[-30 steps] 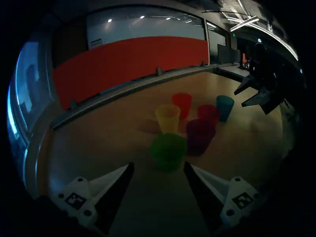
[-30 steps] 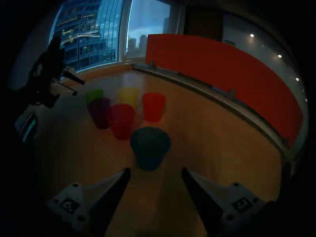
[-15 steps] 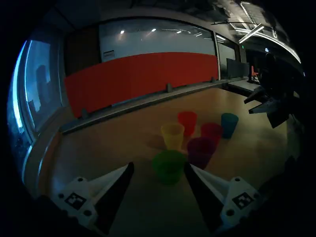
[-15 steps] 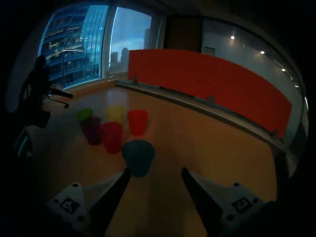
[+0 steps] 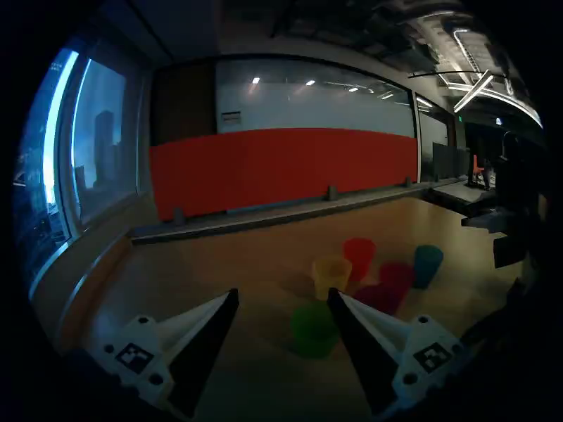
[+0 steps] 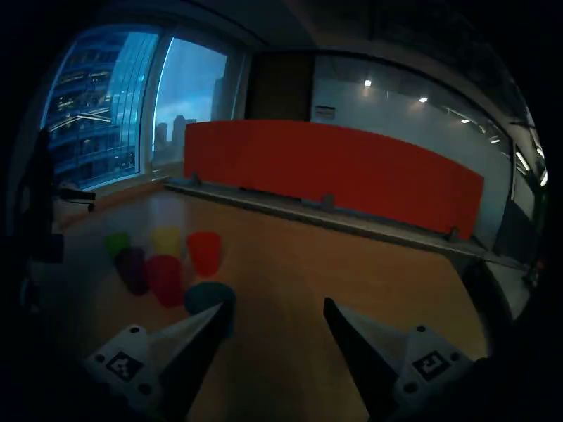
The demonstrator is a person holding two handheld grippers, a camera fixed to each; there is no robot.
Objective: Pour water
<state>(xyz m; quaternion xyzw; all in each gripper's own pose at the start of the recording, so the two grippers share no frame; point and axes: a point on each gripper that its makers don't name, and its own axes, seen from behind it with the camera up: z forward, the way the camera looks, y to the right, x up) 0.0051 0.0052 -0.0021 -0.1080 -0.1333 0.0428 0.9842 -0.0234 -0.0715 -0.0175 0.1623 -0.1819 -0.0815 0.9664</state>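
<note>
Six cups stand on one table (image 5: 211, 260), one of each colour. Seen from the left gripper view, the yellow cup (image 5: 331, 274) anchors the group. One green cup (image 5: 313, 329) is just nearer than it. One orange cup (image 5: 359, 254) is just to its right and farther back. One red cup (image 5: 396, 276) is to its right. One purple cup (image 5: 376, 299) is to its right and nearer. One teal cup (image 5: 427, 264) is farthest to its right. One red panel (image 5: 281, 165) runs behind the yellow cup, with three posts (image 5: 329, 191) at its foot. There are two grippers, the left gripper (image 5: 281, 292) and the right gripper (image 6: 276, 302), each with two fingers (image 5: 204, 330) and two markers (image 5: 134, 357).
</note>
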